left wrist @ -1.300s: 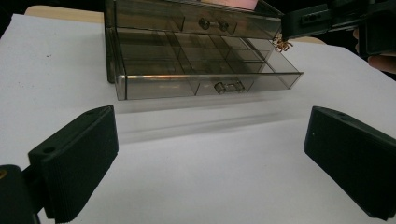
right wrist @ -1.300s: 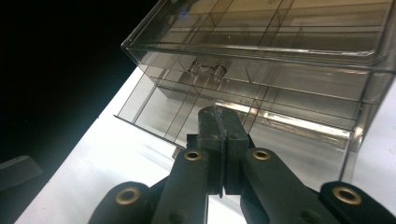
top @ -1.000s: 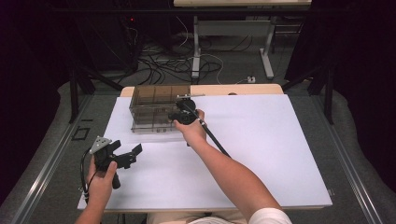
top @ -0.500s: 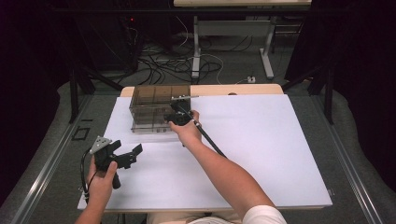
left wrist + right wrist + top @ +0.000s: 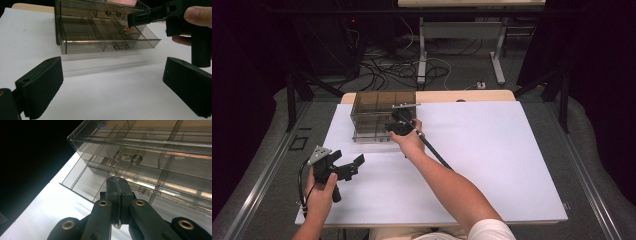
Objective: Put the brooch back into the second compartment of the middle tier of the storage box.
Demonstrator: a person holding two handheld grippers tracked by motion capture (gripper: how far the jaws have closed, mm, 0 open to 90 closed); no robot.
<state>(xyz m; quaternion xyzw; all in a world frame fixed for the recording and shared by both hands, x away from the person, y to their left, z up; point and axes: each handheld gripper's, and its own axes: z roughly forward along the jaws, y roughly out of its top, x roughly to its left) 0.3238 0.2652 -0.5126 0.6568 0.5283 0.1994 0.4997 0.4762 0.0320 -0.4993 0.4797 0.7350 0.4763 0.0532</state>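
Since the earlier frame, the right gripper (image 5: pixel 398 123) had travelled from the top of the smoked plastic drawer cabinet (image 5: pixel 377 115) down to its front, where the bottom drawer (image 5: pixel 110 41) stood pulled out, while the left gripper (image 5: pixel 343 167) rested well clear of the cabinet, jaws spread and empty. The right gripper's jaws were pressed together above the open drawer; whether anything was pinched between them could not be told. Judged risk: the light cabinet could skid on the white table (image 5: pixel 512 150) under any push, scattering the small brass pieces (image 5: pixel 128 30) in the drawer.
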